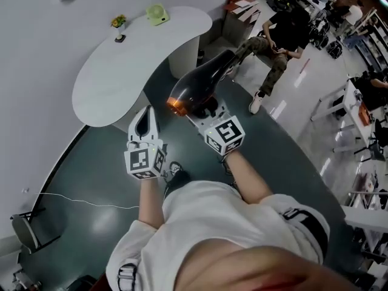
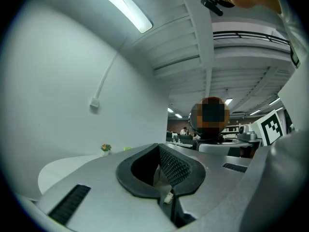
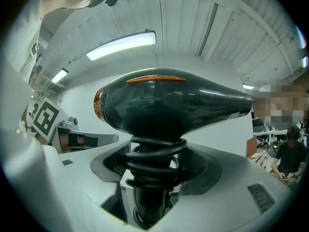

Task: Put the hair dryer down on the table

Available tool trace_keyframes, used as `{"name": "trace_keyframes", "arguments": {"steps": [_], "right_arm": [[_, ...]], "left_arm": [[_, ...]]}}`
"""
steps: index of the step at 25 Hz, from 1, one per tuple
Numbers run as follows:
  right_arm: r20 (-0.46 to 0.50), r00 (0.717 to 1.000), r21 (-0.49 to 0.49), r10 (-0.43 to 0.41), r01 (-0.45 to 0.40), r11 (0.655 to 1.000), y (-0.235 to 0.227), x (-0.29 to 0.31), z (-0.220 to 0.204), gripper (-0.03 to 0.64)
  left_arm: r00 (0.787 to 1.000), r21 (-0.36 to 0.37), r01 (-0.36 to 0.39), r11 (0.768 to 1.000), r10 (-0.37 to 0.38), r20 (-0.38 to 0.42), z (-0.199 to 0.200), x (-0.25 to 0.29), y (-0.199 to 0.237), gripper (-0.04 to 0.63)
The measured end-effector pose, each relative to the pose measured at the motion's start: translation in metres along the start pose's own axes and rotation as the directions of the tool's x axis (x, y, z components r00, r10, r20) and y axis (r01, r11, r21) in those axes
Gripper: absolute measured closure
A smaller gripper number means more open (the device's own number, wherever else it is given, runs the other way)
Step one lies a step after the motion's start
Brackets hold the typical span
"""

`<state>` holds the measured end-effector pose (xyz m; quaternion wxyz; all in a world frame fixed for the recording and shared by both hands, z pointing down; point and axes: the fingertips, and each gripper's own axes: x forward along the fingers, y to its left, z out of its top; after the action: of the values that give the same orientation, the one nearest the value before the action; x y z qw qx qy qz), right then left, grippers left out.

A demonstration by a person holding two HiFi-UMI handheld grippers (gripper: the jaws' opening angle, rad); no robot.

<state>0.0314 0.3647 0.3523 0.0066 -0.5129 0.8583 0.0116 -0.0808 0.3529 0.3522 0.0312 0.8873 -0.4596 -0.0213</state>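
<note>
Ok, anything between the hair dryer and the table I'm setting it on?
Nothing visible. The black hair dryer with the orange rear, clamped in the right tool, is held near the white curved table; its near end is bare. A small potted plant and green object sit at the far end.

Ahead of me a white kidney-shaped surface (image 1: 121, 77), a small flowering pot (image 1: 119, 24) standing at its far end, a pale green item (image 1: 157, 13) near it, apart.

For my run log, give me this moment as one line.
right hand-held gripper: shut on hair dryer handle | left hand-held gripper: shut, empty | table: hair dryer not yet down
</note>
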Motion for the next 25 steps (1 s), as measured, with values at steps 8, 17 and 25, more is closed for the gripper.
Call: {"name": "trace_keyframes", "arguments": {"steps": [8, 17, 25], "right_arm": [[0.001, 1.000, -0.004, -0.022, 0.022, 1.000, -0.013, 0.057, 0.008, 0.322], [-0.004, 0.999, 0.012, -0.046, 0.046, 0.999, -0.022, 0.104, 0.004, 0.322], [-0.017, 1.000, 0.025, -0.001, 0.001, 1.000, -0.034, 0.138, -0.006, 0.322]], "left_arm": [[0.999, -0.003, 0.041, 0.999, -0.041, 0.017, 0.014, 0.046, 0.044, 0.577], [0.998, -0.009, 0.065, 0.998, -0.065, 0.009, 0.015, 0.072, 0.087, 0.577], [0.999, -0.022, 0.034, 0.999, -0.034, -0.006, 0.005, 0.096, 0.109, 0.577]]}}
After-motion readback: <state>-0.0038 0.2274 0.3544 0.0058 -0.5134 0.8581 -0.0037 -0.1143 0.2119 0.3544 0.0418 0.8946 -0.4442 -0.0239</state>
